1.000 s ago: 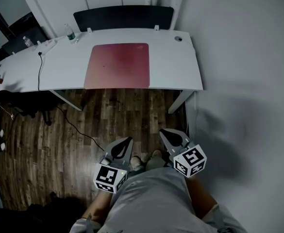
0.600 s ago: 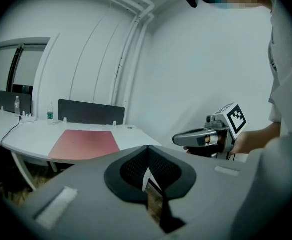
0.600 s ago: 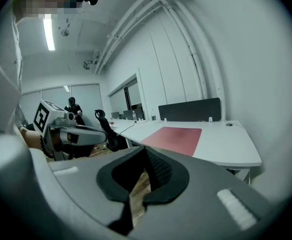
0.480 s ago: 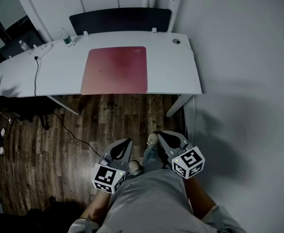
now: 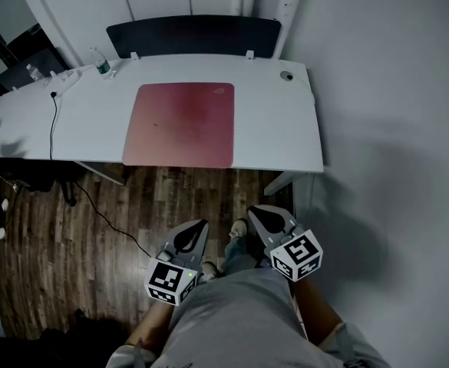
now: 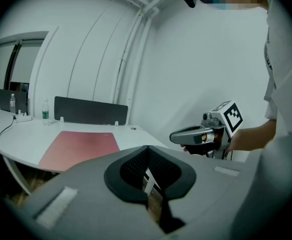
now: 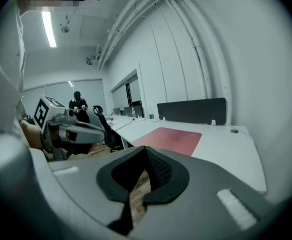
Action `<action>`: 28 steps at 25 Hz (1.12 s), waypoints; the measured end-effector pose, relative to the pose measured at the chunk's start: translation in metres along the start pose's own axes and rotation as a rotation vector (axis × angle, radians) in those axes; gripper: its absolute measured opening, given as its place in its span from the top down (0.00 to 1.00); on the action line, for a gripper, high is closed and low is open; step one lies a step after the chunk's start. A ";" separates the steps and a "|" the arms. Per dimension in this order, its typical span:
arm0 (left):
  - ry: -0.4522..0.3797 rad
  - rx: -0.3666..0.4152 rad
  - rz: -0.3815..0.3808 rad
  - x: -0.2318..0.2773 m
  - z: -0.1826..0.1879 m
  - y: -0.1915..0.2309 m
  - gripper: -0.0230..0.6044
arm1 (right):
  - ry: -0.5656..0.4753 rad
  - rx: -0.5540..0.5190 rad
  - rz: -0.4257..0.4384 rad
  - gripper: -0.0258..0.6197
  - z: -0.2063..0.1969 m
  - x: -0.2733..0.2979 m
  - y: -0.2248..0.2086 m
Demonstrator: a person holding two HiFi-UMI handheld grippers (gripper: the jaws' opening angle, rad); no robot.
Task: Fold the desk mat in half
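A red desk mat [image 5: 180, 123] lies flat and unfolded on the white desk [image 5: 278, 129]; it also shows in the left gripper view [image 6: 81, 146] and the right gripper view [image 7: 168, 139]. My left gripper [image 5: 196, 230] hangs low over the wooden floor, well short of the desk, with its jaws shut and nothing between them [image 6: 146, 149]. My right gripper [image 5: 259, 215] is held beside it at the same height, jaws shut and empty too [image 7: 146, 150]. Both point toward the desk.
A dark divider panel [image 5: 193, 35] runs along the desk's far edge. Water bottles [image 5: 97, 58] and a black cable [image 5: 52, 117] lie on the desk's left part. A grommet [image 5: 286, 76] sits at the far right corner. The grey wall [image 5: 393, 129] is to the right.
The view has shifted as the person steps closer; the desk and mat now sit lower and larger in the head view. Both grippers keep their place and stay shut.
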State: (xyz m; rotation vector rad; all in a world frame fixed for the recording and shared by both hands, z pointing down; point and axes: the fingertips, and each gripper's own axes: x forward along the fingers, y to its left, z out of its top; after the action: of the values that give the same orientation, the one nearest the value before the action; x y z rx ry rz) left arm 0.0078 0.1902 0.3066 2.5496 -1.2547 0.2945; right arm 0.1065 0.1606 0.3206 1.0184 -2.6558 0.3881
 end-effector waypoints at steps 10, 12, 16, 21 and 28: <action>-0.003 0.006 0.055 0.086 0.043 0.037 0.93 | -0.003 -0.012 0.034 0.95 0.035 0.039 -0.096; 0.001 -0.001 0.062 0.099 0.048 0.040 0.93 | -0.003 -0.013 0.045 0.95 0.040 0.043 -0.108; 0.008 0.002 0.074 0.119 0.054 0.041 0.93 | -0.012 -0.010 0.062 0.95 0.047 0.045 -0.129; 0.066 0.022 0.083 0.139 0.051 0.047 0.93 | -0.014 0.019 0.062 0.95 0.048 0.051 -0.145; 0.106 0.031 0.044 0.158 0.048 0.065 0.93 | 0.012 0.037 0.051 0.95 0.045 0.067 -0.155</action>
State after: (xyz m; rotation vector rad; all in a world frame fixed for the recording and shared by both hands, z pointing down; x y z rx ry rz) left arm 0.0539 0.0191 0.3202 2.4985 -1.2777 0.4553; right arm 0.1570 -0.0061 0.3254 0.9580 -2.6777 0.4543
